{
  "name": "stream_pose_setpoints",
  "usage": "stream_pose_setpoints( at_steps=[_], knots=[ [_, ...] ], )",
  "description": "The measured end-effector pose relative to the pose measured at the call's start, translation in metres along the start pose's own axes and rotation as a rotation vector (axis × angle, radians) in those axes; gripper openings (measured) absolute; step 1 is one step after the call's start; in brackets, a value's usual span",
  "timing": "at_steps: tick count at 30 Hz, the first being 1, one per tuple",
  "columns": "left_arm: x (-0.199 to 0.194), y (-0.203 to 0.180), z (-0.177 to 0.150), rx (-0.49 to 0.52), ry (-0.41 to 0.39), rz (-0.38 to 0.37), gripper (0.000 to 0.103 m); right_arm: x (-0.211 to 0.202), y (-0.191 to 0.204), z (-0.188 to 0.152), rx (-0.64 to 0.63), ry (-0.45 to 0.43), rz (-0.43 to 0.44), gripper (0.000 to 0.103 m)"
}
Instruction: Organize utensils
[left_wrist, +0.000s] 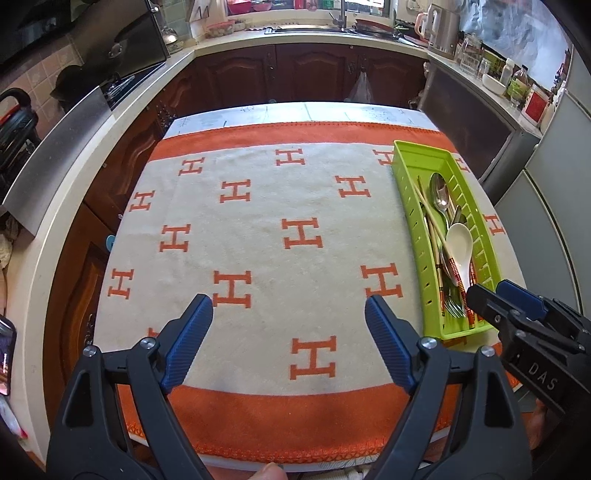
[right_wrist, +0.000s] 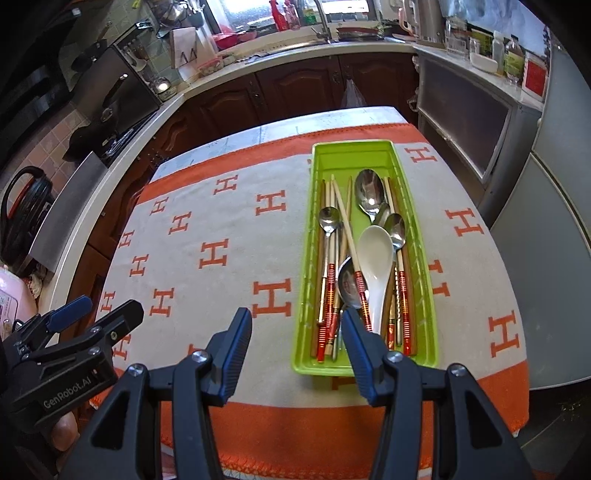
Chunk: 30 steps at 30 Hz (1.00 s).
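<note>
A green utensil tray (right_wrist: 317, 350) lies on the right side of the table and also shows in the left wrist view (left_wrist: 410, 184). In it lie a white ceramic spoon (right_wrist: 376, 258), several metal spoons (right_wrist: 369, 192), a fork (left_wrist: 453, 305) and several chopsticks (right_wrist: 345, 221) with red banded ends. My right gripper (right_wrist: 297, 332) is open and empty, just short of the tray's near end. My left gripper (left_wrist: 289, 314) is open and empty over the middle of the cloth, left of the tray.
An orange and cream cloth (left_wrist: 258, 229) with H marks covers the table. Dark wood cabinets (left_wrist: 314, 74) and a counter with a sink (left_wrist: 332, 29) run behind. A grey fridge (right_wrist: 554, 258) stands to the right. A stove (right_wrist: 110, 110) stands to the left.
</note>
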<state>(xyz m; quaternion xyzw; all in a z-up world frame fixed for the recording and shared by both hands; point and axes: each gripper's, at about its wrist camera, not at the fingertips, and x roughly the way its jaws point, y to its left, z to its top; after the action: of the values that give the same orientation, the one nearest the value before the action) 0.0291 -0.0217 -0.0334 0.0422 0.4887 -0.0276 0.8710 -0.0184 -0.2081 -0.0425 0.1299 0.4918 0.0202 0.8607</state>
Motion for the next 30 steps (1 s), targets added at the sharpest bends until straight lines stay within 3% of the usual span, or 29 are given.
stream_pose_setpoints(
  at_steps=[15, 30],
  knots=[
    [-0.041, 0.012, -0.008, -0.041, -0.074, 0.035, 0.083, -0.046, 0.037, 0.002, -0.057, -0.104, 0.015, 0.057],
    [-0.053, 0.018, -0.011, -0.057, -0.102, 0.047, 0.083, -0.046, 0.048, -0.002, -0.079, -0.096, 0.021, 0.057]
  ],
)
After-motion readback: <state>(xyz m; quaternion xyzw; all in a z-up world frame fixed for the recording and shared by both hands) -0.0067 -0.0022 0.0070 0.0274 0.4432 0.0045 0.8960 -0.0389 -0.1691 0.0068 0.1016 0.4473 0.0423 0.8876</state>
